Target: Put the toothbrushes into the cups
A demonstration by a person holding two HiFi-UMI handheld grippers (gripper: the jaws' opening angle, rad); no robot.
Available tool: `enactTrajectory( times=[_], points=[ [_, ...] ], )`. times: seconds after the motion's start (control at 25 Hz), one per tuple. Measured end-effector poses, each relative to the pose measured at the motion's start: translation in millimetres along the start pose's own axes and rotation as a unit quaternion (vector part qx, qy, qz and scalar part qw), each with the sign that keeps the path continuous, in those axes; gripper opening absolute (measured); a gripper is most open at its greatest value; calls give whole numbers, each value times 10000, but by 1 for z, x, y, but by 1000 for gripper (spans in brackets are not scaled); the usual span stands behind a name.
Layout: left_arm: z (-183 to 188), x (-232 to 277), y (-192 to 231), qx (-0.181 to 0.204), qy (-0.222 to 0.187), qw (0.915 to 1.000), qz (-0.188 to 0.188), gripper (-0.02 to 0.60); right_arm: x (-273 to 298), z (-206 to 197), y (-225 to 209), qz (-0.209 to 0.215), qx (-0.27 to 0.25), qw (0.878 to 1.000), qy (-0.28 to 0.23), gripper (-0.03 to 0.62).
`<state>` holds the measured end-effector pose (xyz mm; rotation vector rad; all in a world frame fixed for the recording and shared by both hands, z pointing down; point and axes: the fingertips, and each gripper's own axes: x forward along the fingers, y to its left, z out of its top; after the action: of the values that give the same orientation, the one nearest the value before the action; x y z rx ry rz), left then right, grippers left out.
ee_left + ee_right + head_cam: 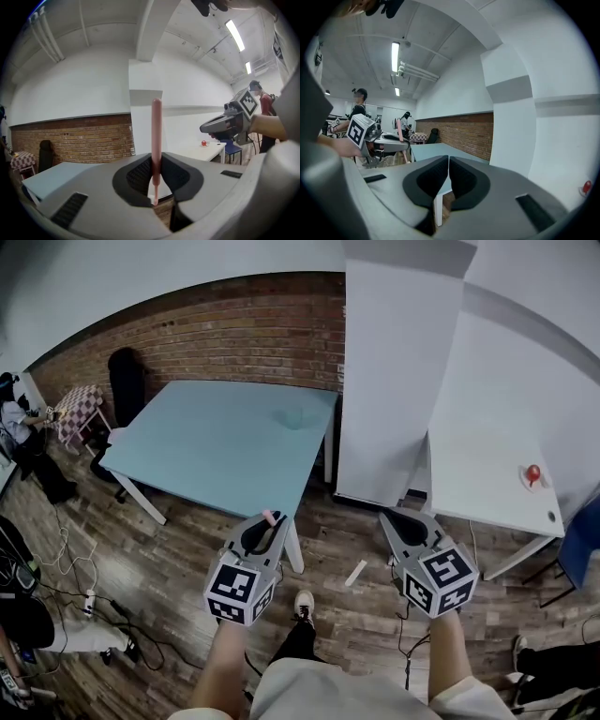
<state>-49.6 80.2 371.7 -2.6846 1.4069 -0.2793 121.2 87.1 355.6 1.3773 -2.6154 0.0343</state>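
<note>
**Grippers, toothbrush and cup: count and position**

- Grippers, two. The left gripper (266, 527) has its jaws closed on one pink toothbrush (156, 136), clamped near its lower end. The shaft stands upright above the jaws and the short end pokes out below them. The right gripper (448, 171) has its jaws pressed together with nothing between them. Both are held side by side over the floor (178, 549), apart from each other, just short of the surfaces.
- Toothbrushes, one certain: the pink one, held in the air and not in a cup.
- White stick (356, 573), one, lying on the floor between the two grippers. It is too small to say what it is.
- Surfaces, two. The blue surface (206, 451) is ahead of the left gripper, and the white surface (487, 474) is ahead of the right gripper.
- Cups, one visible: a pale see-through cup (292, 418), standing near the far right corner of the blue surface.
- Red object (532, 472), one, small, on the white surface.
- White pillar (394, 381), one, between the two surfaces.
- Black chair (126, 382), one, at the far left end of the blue surface.
- Brick wall (234, 329), one, behind.
</note>
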Motion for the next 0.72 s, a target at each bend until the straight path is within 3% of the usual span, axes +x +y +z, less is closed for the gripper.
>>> enactTrajectory(
  times=[0.72],
  points=[
    [-7,160,144,-184,25,9995,-266,49,177,35,-77,33,380,9993,-41,11]
  ],
)
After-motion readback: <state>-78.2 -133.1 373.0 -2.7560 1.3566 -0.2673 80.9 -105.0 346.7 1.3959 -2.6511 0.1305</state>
